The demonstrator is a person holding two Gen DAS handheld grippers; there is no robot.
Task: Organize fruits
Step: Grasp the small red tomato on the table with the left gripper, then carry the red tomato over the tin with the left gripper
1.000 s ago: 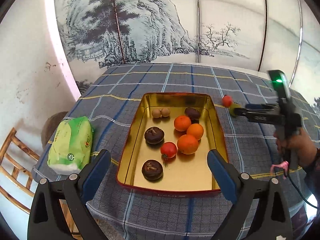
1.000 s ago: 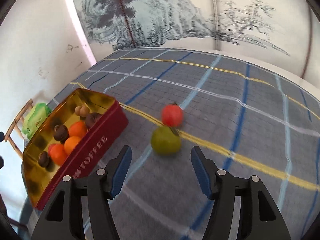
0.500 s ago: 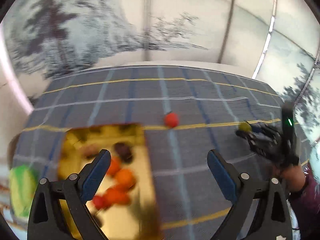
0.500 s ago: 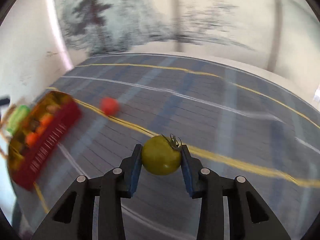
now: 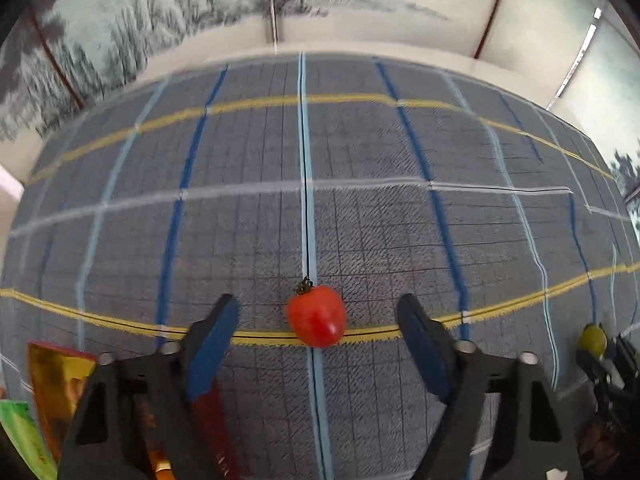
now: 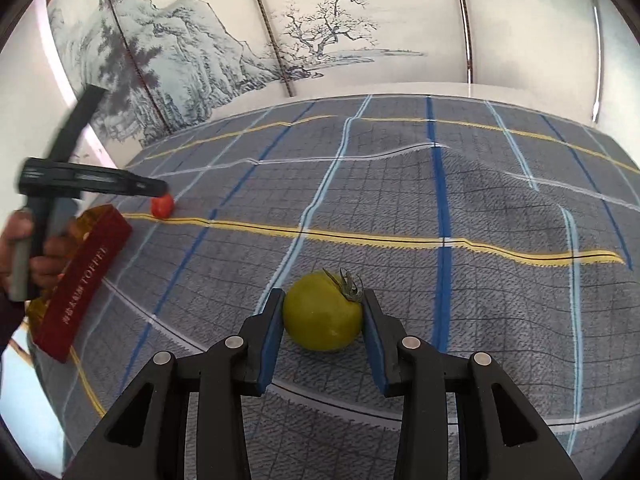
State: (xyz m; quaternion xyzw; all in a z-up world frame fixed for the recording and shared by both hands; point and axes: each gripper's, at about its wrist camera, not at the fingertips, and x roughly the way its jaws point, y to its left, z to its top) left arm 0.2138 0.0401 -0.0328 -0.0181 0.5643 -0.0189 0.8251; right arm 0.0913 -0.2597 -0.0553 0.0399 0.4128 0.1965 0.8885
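Observation:
A small red tomato (image 5: 317, 315) lies on the blue checked tablecloth, between the blue pads of my left gripper (image 5: 318, 322). Its jaws are closing and a gap still shows on each side of the tomato. My right gripper (image 6: 323, 312) is shut on a green tomato (image 6: 322, 312) with a dry stalk, held just above the cloth. In the right wrist view the red tomato (image 6: 162, 205) sits under the tip of the left gripper (image 6: 158, 192), next to the red toffee tin (image 6: 80, 276). In the left wrist view the green tomato (image 5: 593, 339) shows at the far right.
The gold inside of the tin (image 5: 52, 384) and a green packet (image 5: 20, 436) sit at the lower left of the left wrist view. A person's hand (image 6: 44, 256) holds the left gripper's handle. A painted screen (image 6: 280, 40) stands behind the table. The cloth is rumpled at the right (image 6: 480, 184).
My left gripper swung right from over the tin down to the red tomato, and its jaws narrowed. My right gripper shut on the green tomato and carried it to the right.

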